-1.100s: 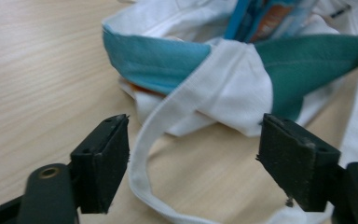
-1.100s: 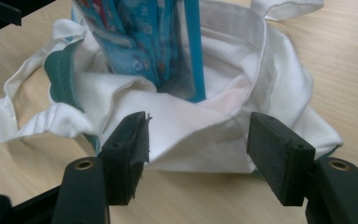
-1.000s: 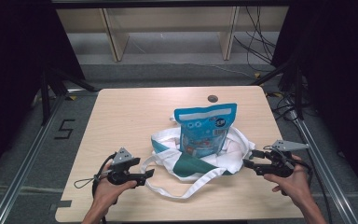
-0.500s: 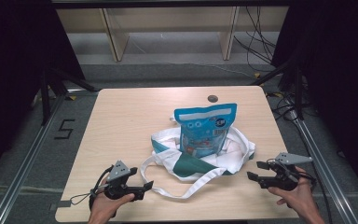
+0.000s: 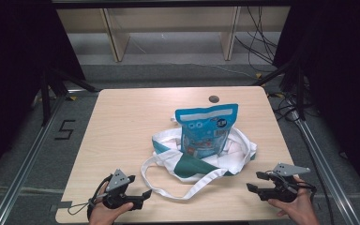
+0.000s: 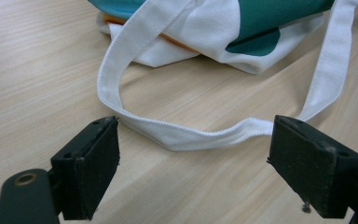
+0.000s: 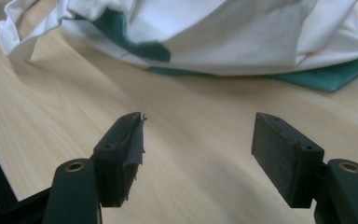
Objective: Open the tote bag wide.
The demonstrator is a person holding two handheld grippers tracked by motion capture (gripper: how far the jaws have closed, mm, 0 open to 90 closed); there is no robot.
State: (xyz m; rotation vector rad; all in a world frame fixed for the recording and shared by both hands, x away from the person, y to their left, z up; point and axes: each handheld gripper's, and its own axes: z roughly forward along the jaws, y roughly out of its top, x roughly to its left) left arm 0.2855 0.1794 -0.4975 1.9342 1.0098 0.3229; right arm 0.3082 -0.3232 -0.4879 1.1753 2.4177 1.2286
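We hold a gripper in each hand low over the near edge of the table [image 5: 122,122]. The left gripper [image 5: 143,194] sits near the near-left corner, its fingers [image 6: 91,165] spread wide and released, having just been opening, with nothing pressed between them. Just ahead of those fingers, the white strap [image 6: 177,135] of the tote bag [image 5: 201,161] lies slack on the wood in a loop; in the left gripper view its lowest bend rests between the two finger pads but a little beyond their tips, touching neither pad as far as we can tell.

The right gripper [image 5: 254,182] sits near the near-right corner, its fingers [image 7: 121,154] also released and apart, having just opened further, and only bare wood lies between them. Beyond them, in the right gripper view, the crumpled white and green cloth of the bag [image 7: 214,37] rests flat on the table, near but clearly apart from the tips.

The bag lies between our two grippers and farther out from both sets of fingers, toward the middle of the table. A blue snack pouch [image 5: 207,129] stands upright in its open mouth, well beyond either gripper. A second strap of the bag curves round the right side of the pouch. Past the pouch, a small dark round disc [image 5: 213,99] sits in the tabletop near the far edge.
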